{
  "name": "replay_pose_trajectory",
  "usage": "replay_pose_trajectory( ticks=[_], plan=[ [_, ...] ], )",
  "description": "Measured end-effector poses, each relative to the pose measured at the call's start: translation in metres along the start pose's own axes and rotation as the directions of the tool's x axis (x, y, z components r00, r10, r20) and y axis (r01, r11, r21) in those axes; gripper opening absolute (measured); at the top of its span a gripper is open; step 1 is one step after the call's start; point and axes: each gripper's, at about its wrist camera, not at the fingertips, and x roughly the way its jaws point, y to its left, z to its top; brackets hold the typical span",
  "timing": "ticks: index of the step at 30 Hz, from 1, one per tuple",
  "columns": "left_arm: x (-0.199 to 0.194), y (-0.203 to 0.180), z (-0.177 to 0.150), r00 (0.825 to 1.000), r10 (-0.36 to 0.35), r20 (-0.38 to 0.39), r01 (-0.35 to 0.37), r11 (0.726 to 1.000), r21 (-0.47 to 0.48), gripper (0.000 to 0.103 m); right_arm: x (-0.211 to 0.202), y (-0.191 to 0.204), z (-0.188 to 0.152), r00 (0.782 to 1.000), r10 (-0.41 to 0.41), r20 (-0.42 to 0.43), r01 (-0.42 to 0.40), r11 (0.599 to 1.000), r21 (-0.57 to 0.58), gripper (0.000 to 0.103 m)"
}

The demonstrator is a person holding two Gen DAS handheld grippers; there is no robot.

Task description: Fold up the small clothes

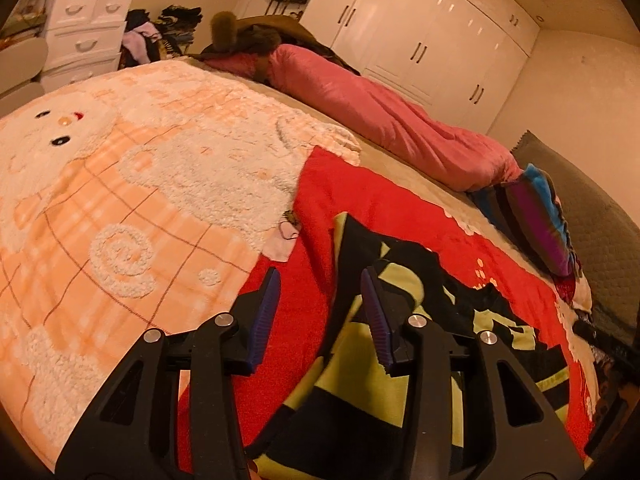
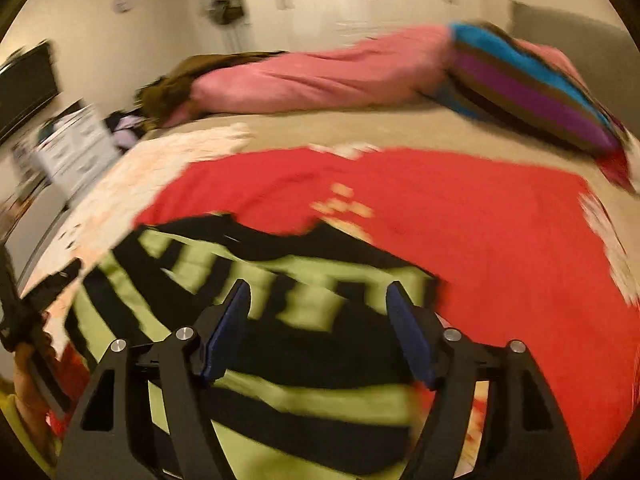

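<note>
Risk lay in the striped garment (image 2: 280, 320) low in both frames on the red blanket (image 2: 480, 240) unfolding, since the right gripper (image 2: 318, 300) gaped wide, empty, and the left gripper (image 1: 320, 292) stood narrower, gripping nothing.

Warm yellowish light fills a bedroom. Glossy white wardrobes (image 1: 432, 36) line the wall at one o'clock. A white chest of drawers (image 1: 86, 28) stands at eleven o'clock, a grey padded headboard (image 1: 592, 220) at three o'clock.

Left gripper (image 1: 320, 292) — right gripper (image 2: 318, 300) — jaws apart
</note>
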Motion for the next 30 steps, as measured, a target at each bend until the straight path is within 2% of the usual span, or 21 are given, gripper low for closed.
replay_pose_trajectory(
  ticks=[3,6,12,15,16,18,20,21,24,27,30],
  plan=[
    [0.001,-0.009,0.0,1.0,-0.006,-0.005,0.006,0.999,0.031,0.036,-0.004,-0.026,-0.018,0.999,-0.027,-0.031,0.028,0.998,0.053,0.07],
    [0.003,-0.015,-0.001,1.0,-0.012,-0.014,0.013,0.999,0.052,0.038,0.0,-0.038,-0.028,0.998,-0.003,-0.055,0.008,0.996,0.092,0.07],
    [0.019,-0.032,-0.004,0.999,-0.009,-0.051,0.013,0.996,0.089,0.039,0.021,-0.033,-0.032,0.995,0.007,-0.099,0.001,0.996,0.085,0.072],
    [0.024,-0.043,-0.002,0.997,-0.04,-0.067,0.048,0.992,0.113,0.039,0.03,-0.033,-0.031,0.993,0.017,-0.113,-0.005,0.995,0.1,0.07],
    [0.025,-0.045,-0.003,0.997,-0.039,-0.067,0.048,0.991,0.128,0.039,0.032,-0.033,-0.031,0.993,0.021,-0.115,-0.009,0.994,0.107,0.067],
    [0.029,-0.05,-0.005,0.996,-0.025,-0.081,0.038,0.986,0.164,0.039,0.034,-0.033,-0.033,0.992,0.025,-0.124,-0.011,0.994,0.113,0.043],
    [0.035,-0.05,-0.01,0.994,-0.016,-0.109,0.035,0.984,0.174,0.029,0.033,-0.034,-0.037,0.992,0.01,-0.129,0.005,0.994,0.112,0.034],
    [0.038,-0.049,-0.012,0.992,-0.018,-0.121,0.038,0.984,0.172,0.017,0.032,-0.035,-0.039,0.992,0.008,-0.125,0.006,0.993,0.115,0.025],
    [0.038,-0.048,-0.013,0.992,-0.017,-0.129,0.039,0.984,0.175,0.006,0.022,-0.04,-0.042,0.995,0.009,-0.102,0.003,0.993,0.119,0.015],
    [0.032,-0.05,-0.011,0.991,-0.034,-0.126,0.057,0.981,0.183,0.004,0.013,-0.039,-0.042,0.996,0.015,-0.083,-0.006,0.995,0.098,0.012],
    [0.022,-0.055,-0.01,0.995,-0.037,-0.098,0.057,0.976,0.212,0.004,-0.005,-0.037,-0.036,0.999,0.034,-0.025,-0.031,0.995,0.099,0.012]
  ],
)
